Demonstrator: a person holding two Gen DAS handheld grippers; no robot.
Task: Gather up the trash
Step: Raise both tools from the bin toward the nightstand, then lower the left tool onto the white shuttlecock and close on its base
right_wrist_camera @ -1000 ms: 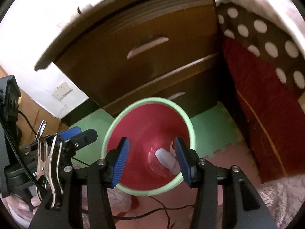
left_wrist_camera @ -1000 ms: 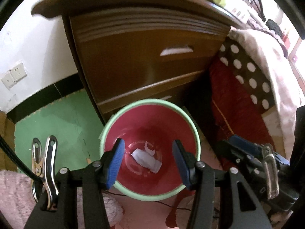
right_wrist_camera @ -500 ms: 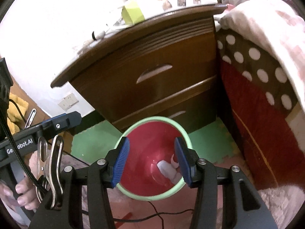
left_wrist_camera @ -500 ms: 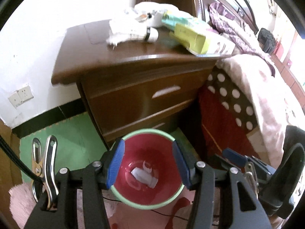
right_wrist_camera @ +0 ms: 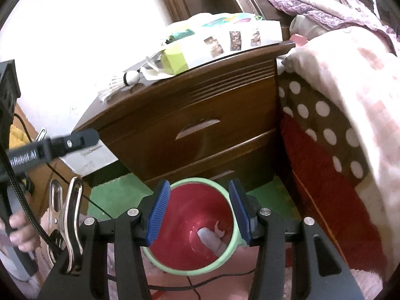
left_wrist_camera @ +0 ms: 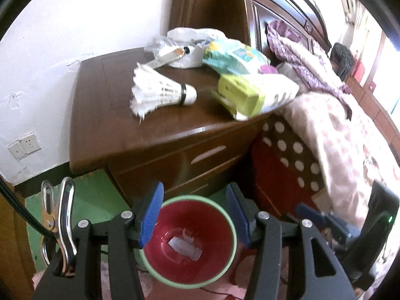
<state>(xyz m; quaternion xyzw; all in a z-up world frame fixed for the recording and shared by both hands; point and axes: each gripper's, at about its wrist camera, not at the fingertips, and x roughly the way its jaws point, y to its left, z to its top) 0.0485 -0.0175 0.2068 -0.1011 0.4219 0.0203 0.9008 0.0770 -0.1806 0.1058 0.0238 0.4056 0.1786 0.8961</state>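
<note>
Both grippers are held above a red waste bin with a pale green rim [left_wrist_camera: 232, 227], which stands on the floor in front of a dark wooden nightstand [left_wrist_camera: 105, 115]. The left gripper [left_wrist_camera: 195, 215] has its blue-padded jaws apart with nothing between them; the bin shows below through the gap. The right gripper [right_wrist_camera: 200, 210] is likewise spread and grasps nothing.

Crumpled white paper trash [left_wrist_camera: 185, 246] lies on the bottom of the bin, seen in both wrist views.

On the nightstand top, a white shuttlecock [left_wrist_camera: 160, 92] lies on its side near the front edge, cork end toward the bed. Just beside it is a yellow-green carton [left_wrist_camera: 240, 95] partly under a white printed bag [left_wrist_camera: 277, 92]. Behind these are a teal-and-white plastic package [left_wrist_camera: 235, 57] and a white bowl-like container [left_wrist_camera: 190, 42] with a tube [left_wrist_camera: 170, 56] against it.

A bed with a pink blanket [left_wrist_camera: 337, 135] and a polka-dot brown cover [right_wrist_camera: 322, 120] stands against the nightstand's right side. Green foam floor mat [left_wrist_camera: 92, 197] lies to the bin's left. A person's fingers [right_wrist_camera: 17, 230] grip the left gripper's handle in the right wrist view.
</note>
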